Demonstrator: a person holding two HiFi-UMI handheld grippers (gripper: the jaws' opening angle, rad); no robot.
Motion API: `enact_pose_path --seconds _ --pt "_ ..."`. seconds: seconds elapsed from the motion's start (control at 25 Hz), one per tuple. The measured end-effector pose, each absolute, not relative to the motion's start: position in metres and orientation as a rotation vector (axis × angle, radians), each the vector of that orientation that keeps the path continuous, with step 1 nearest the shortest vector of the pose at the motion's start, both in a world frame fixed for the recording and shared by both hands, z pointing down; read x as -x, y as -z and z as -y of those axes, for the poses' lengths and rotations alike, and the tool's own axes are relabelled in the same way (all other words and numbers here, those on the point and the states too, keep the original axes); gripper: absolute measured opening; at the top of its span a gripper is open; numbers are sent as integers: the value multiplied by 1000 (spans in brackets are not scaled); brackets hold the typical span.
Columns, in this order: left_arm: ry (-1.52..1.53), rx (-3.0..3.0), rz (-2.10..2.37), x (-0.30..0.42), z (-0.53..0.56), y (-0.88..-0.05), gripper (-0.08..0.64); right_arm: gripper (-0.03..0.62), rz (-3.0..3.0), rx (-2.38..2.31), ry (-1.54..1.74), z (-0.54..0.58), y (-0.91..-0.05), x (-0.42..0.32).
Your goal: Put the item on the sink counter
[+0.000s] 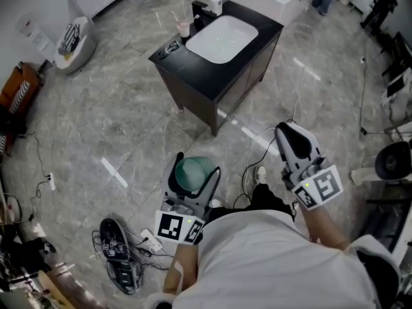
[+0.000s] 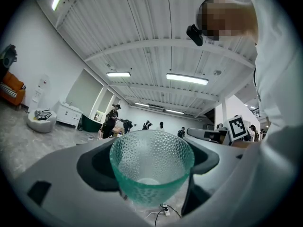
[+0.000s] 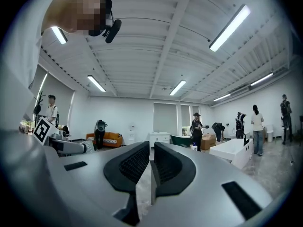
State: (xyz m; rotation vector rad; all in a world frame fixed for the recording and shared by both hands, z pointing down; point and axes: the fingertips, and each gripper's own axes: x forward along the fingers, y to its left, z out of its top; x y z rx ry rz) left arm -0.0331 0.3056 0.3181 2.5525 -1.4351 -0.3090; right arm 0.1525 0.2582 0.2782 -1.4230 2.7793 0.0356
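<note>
carrying a green dimpled glass bowl [image 2: 151, 167] in the left hand-held gripper [image 1: 193, 174], mouth up and base down, seemingly keeping it level for a clean set-down. clamping it across the wall with the jaws spread wide, pressing a pad against either side. holding it low and close to the body, over the grey marble floor [image 1: 116, 127], well apart from the black sink counter [image 1: 187, 66] ahead. not yet reaching that counter, judging by the open floor between. keeping the right hand-held gripper [image 3: 150, 167] out to the side with the jaws drawn almost together, gripping nothing, likely sparing it for later. aiming, probably, for the bare dark strip beside the white basin [image 1: 222, 38], and needing to steer clear of the soap bottle [image 1: 216, 3] and pink cup [image 1: 184, 28] standing along the far edge. minding the cables [image 1: 244, 171] trailing across the floor underfoot.
</note>
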Motion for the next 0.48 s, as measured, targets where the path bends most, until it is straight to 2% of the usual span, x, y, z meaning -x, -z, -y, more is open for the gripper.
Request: enact_pose_path --seconds 0.48 --pt "276 -2488 1587 -42 -250 -304 400 55 -2836 1274 -35 -182 -273 -224"
